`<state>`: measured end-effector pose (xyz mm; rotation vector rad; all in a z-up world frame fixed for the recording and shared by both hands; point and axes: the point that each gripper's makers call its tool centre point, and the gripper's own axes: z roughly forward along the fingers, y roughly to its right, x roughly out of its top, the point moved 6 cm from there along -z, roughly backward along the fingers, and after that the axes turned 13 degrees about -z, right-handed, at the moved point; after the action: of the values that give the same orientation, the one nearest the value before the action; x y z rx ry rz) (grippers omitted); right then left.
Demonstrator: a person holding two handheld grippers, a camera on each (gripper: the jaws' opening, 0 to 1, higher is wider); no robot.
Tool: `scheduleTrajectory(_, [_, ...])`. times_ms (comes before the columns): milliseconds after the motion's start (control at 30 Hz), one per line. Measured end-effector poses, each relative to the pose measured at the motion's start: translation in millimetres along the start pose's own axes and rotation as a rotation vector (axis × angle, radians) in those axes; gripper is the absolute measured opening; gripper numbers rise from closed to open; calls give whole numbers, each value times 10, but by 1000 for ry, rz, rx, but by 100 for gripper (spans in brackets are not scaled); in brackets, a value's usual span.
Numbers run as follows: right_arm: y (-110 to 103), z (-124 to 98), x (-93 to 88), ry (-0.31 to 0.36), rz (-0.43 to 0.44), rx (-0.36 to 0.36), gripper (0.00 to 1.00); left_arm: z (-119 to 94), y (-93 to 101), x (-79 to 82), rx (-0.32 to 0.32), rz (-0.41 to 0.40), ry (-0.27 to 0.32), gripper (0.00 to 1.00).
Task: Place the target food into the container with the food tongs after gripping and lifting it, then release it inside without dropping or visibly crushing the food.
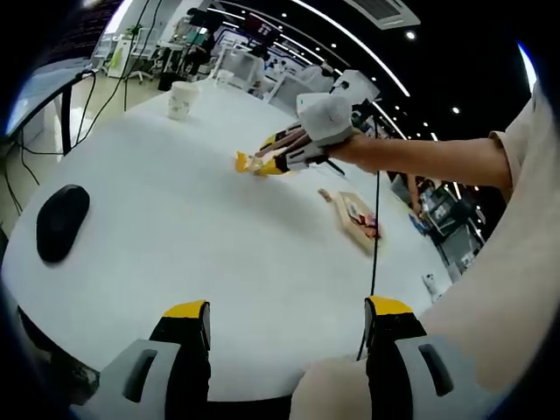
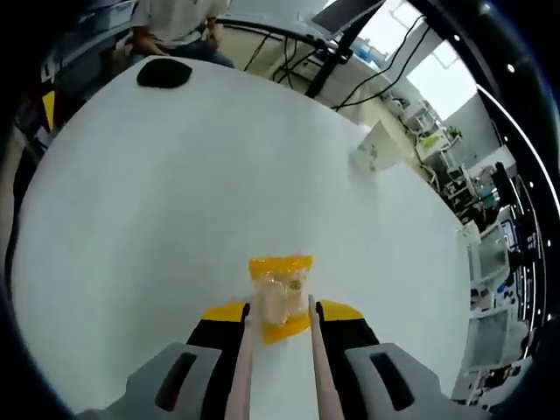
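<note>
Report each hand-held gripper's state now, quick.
Left hand-held gripper: open, holding nothing, above the white table.
Right hand-held gripper: shut on the tongs, whose tips flank a yellow food packet.

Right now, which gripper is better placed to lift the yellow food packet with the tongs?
Right. The right gripper holds the food tongs, whose two arms already flank the yellow food packet on the white table. The left gripper is open, near the table's edge, far from the packet.
</note>
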<state>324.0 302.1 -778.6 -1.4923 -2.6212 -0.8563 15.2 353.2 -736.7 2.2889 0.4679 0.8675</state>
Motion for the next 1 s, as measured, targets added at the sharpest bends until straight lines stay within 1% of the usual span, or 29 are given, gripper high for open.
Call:
scheduleTrajectory(300, [-48, 3, 55, -3, -10, -1, 30, -22, -5, -44, 3, -8, -4, 71])
scheduleTrajectory(367, [-64, 7, 55, -7, -3, 8, 29, -22, -7, -47, 3, -9, -3, 71])
scheduleTrajectory(600, [-88, -14, 50, 0, 39, -3, 28, -29, -15, -54, 9, -13, 1, 71])
scheduleTrajectory(667, [-80, -14, 42, 2, 62, 2, 28, -25, -20, -60, 10, -11, -1, 71])
scheduleTrajectory(733, [-63, -13, 20, 5, 131, 5, 27, -27, -27, -63, 15, -14, 2, 71])
scheduleTrajectory(833, [-82, -34, -18, 31, 203, 2, 25, -33, -25, -68, 17, -15, 5, 71])
scheduleTrajectory(867, [-82, -37, -22, 34, 208, 0, 25, -35, -24, -72, 17, -15, 5, 72])
scheduleTrajectory(933, [-93, -59, -39, 41, 251, -5, 24, -33, -27, -84, 18, -18, 5, 72])
scheduleTrajectory(1000, [-90, -75, -40, 43, 276, -5, 24, -31, -29, -92, 19, -17, 4, 72])
